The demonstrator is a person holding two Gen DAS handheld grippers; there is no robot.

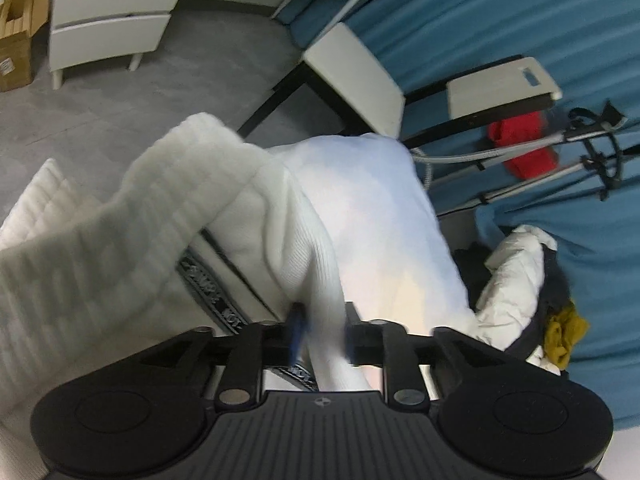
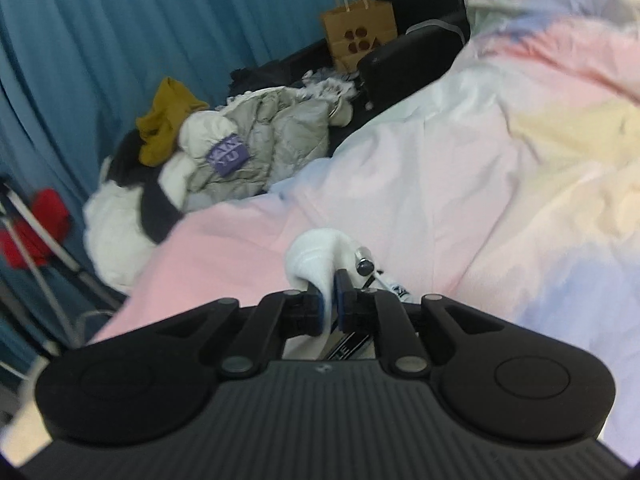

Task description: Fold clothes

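Observation:
A white knit garment [image 1: 256, 216] with a grey patterned band [image 1: 216, 300] and a ribbed sleeve hangs in the left wrist view. My left gripper [image 1: 322, 332] is shut on a fold of its white fabric. In the right wrist view my right gripper [image 2: 329, 304] is shut on another bunched white edge of the garment [image 2: 316, 252], with a metal-tipped drawstring [image 2: 365, 266] beside it. The garment is held up over a pastel bedspread [image 2: 460, 168]. Most of the garment is hidden below the grippers.
A pile of clothes with a pale puffer jacket [image 2: 256, 140] and a mustard item [image 2: 168, 120] lies by the blue curtain [image 2: 120, 40]. A paper bag [image 2: 358, 36], white drawers [image 1: 112, 20], a chair [image 1: 360, 76], a drying rack with red cloth [image 1: 524, 144].

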